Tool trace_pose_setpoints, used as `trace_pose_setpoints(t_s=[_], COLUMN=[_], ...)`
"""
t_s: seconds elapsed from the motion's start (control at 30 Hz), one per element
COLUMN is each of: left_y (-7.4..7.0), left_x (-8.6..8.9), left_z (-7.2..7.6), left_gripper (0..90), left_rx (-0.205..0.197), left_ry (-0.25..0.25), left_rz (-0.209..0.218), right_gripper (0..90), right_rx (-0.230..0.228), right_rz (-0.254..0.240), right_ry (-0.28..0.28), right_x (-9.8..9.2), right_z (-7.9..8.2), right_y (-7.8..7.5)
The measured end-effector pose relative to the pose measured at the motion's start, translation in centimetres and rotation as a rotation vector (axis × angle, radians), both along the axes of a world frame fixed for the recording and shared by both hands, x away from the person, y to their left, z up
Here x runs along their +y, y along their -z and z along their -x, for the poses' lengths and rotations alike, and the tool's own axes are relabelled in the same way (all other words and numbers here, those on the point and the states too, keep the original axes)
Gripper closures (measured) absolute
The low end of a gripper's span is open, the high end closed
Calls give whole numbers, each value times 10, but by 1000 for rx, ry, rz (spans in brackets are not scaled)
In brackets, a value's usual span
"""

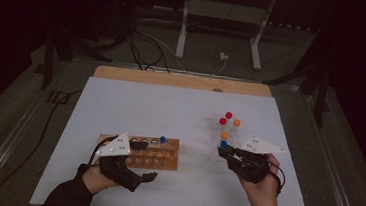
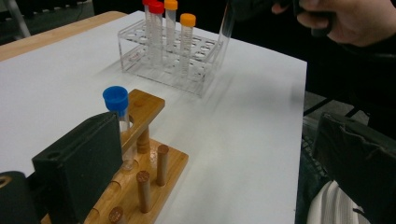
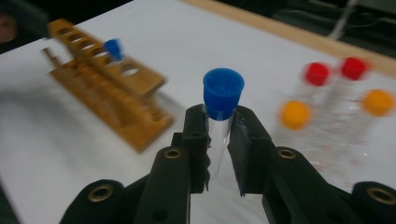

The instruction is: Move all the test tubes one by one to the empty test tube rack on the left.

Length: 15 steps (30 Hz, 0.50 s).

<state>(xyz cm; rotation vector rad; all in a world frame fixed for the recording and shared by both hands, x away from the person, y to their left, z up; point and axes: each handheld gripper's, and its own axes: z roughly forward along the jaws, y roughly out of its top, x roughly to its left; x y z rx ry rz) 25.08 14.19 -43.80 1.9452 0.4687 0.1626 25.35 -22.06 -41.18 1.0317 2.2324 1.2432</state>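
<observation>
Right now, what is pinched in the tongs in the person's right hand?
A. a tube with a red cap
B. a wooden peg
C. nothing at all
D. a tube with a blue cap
D: in the right gripper view the right tongs are shut on a clear tube with a blue cap, and the red-capped tubes stand apart in the clear rack.

Beyond my grippers, I see a dark room: a white metal stand (image 1: 223,23) on the grey floor (image 1: 292,87), with cables (image 1: 145,49) trailing near it.
</observation>
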Motion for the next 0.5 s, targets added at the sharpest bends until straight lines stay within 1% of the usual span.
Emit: trace_pose_setpoints(t_s=[0.17,0.2,0.3,0.4,0.5], left_y=[-1,-2,-3,-4,-4], left_x=[-3,-4,-7,-11,-16], left_z=[1,1,1,1,2], left_gripper=[28,28,29,30,44], left_rx=[3,2,1,4,2], left_ry=[10,12,16,27,37], left_rz=[-1,-3,0,-3,-3], right_gripper=[771,770,770,770,770], right_rx=[34,34,48,58,66], right_rz=[22,30,34,30,45], right_ry=[-84,-104,-154,-203,-237], right_x=[22,27,39,50,59], right_z=[5,6,10,14,17], right_y=[10,12,15,19,23])
